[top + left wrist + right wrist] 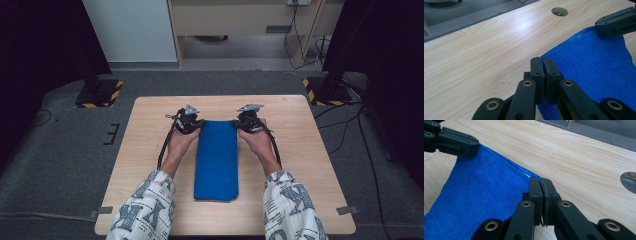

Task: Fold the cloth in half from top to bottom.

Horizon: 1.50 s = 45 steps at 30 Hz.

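A blue towel [216, 160] lies folded in a long strip down the middle of the wooden table [305, 150]. My left gripper [199, 125] is at its far left corner and my right gripper [236, 125] at its far right corner. In the left gripper view the black jaws [543, 61] stand pressed together on the corner of the towel [594, 65], and the other gripper [616, 23] holds the opposite corner. In the right gripper view the jaws [540, 182] are shut on the hemmed corner of the towel [481, 195], with the left gripper [454, 143] farther off.
A round hole [559, 11] is cut in the tabletop near the far right corner, also visible as a hole [630, 181] in the right gripper view. Two stands with yellow-black bases [97, 95] [327, 92] flank the table's far side on grey carpet.
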{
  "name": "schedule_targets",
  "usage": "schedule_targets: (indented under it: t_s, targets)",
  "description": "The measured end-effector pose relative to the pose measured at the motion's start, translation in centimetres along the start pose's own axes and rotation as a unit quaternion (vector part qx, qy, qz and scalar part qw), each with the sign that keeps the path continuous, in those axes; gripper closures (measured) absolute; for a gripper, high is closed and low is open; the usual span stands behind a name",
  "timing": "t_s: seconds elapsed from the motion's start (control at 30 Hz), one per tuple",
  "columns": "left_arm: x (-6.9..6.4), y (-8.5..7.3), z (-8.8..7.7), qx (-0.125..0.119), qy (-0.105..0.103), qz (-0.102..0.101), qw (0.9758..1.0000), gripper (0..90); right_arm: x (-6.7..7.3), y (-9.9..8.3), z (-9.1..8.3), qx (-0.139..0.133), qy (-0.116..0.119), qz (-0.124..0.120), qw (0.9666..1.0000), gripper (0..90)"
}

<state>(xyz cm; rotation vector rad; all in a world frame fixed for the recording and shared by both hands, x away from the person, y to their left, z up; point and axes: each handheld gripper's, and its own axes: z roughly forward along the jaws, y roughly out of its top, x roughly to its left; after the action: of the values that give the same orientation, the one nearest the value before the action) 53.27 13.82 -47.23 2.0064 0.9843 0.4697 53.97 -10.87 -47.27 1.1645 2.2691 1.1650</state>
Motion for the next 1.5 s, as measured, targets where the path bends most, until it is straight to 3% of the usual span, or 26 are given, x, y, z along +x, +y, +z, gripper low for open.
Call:
schedule_targets:
  t_s: [0.33,0.7,0.9,1.13,1.5]
  targets:
    - [-0.3,0.5,-1.2,-0.001,0.002,0.011,0.9999,87.4,0.4,0.2,-0.7,-0.010,0.004,-0.002,0.9999,88.4]
    - [-1.8,0.5,-3.2,-0.014,-0.004,0.033,0.9994,87.3,1.3,-0.6,-2.5,-0.023,0.013,-0.011,0.9996,88.3]
    - [-2.4,-0.3,-4.1,-0.021,-0.016,0.039,0.9989,87.3,1.9,-1.4,-3.6,-0.031,0.023,-0.018,0.9991,88.3]
    - [-3.3,-1.3,-5.7,-0.014,-0.024,0.060,0.9978,87.3,3.0,-2.6,-4.8,-0.033,0.039,-0.033,0.9981,88.3]
    - [-4.8,-2.9,-7.9,-0.016,-0.041,0.069,0.9966,87.1,4.8,-4.2,-6.7,-0.034,0.055,-0.056,0.9963,88.2]
